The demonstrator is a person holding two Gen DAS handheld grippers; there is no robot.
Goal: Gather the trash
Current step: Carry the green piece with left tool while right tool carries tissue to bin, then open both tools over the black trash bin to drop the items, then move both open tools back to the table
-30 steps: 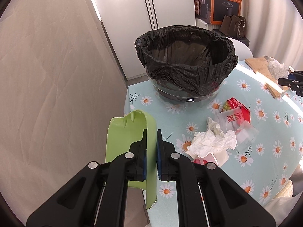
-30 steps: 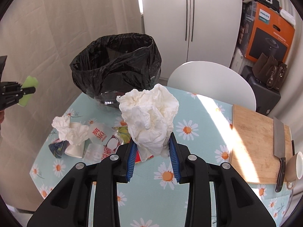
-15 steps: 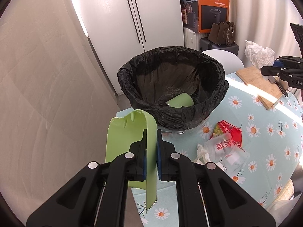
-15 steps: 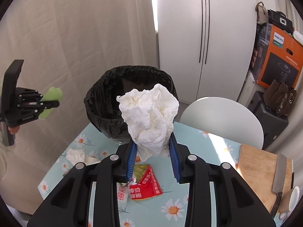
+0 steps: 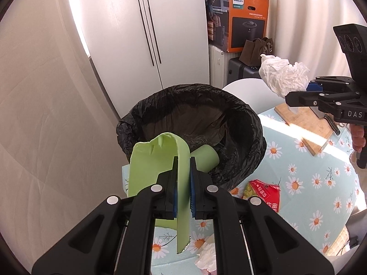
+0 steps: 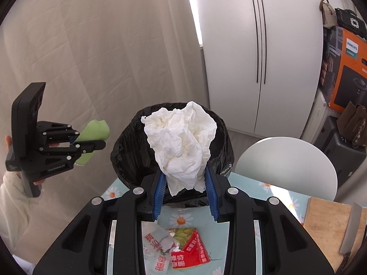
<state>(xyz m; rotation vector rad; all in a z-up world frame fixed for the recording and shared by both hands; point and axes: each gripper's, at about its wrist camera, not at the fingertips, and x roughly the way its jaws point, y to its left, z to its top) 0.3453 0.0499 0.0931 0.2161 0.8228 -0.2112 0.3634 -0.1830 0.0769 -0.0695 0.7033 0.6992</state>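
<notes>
Left gripper (image 5: 183, 190) jaws pinch green scrap (image 5: 149, 160), right gripper (image 6: 186, 197) jaws pinch tissue (image 6: 181, 142); released short of bin (image 5: 240, 119), either likely lands on tabletop (image 5: 321, 178)

At frame centre the bin liner (image 5: 195, 114) is glossy black; inside it lies a pale green piece (image 5: 205, 158). The held wrapper (image 5: 158, 162) is the same light green. The crumpled tissue (image 6: 183, 144) is white. The surface (image 5: 321, 178) is pale turquoise with white, orange-centred daisies. At lower centre, a red packet (image 6: 190, 254) carries white characters. The finger pads (image 6: 159, 194) are blue, the gripper bodies black.
</notes>
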